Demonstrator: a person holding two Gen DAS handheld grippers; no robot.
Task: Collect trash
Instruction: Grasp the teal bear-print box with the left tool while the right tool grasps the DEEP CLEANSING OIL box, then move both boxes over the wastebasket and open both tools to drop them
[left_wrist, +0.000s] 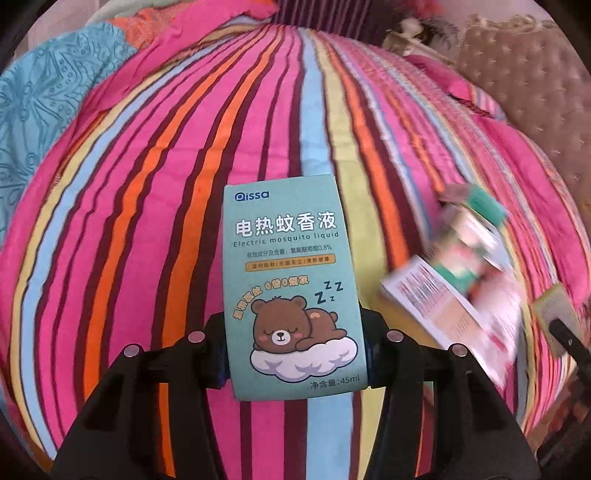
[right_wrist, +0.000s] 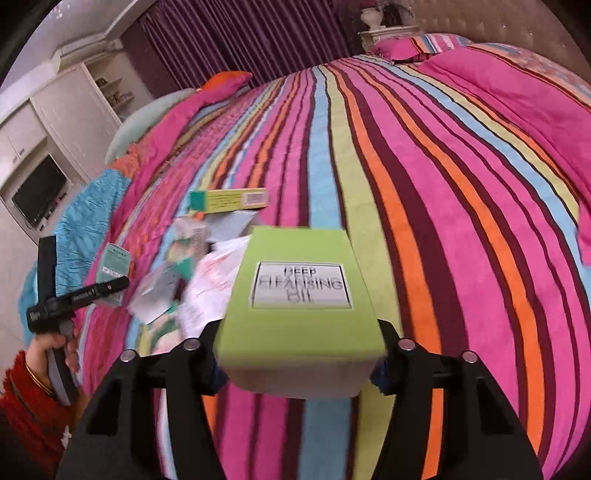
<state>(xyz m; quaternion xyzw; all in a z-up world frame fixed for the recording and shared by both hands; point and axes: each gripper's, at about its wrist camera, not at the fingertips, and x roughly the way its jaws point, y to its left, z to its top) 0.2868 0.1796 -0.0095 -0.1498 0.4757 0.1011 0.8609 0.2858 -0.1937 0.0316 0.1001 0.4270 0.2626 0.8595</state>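
A teal mosquito-liquid box (left_wrist: 288, 258) with a sleeping bear on it is lifted above the striped bedspread (left_wrist: 147, 184), and my left gripper (left_wrist: 293, 343) is shut on its lower end. In the right wrist view my right gripper (right_wrist: 299, 350) is shut on a lime-green cleansing oil box (right_wrist: 299, 306), also held over the bedspread (right_wrist: 461, 184). A blurred pile of paper leaflets and small cartons (left_wrist: 461, 280) lies on the bed to the right of the teal box. The same pile (right_wrist: 192, 288) sits left of the green box, with a long green-yellow carton (right_wrist: 229, 199) behind it.
A hand in a red sleeve (right_wrist: 40, 373) holds the left gripper's handle at the left edge. A blue patterned blanket (left_wrist: 44, 110) and pillows (right_wrist: 402, 48) lie on the bed. A tufted headboard (left_wrist: 528, 81), purple curtains (right_wrist: 240, 40) and a white cabinet with a TV (right_wrist: 40, 192) surround it.
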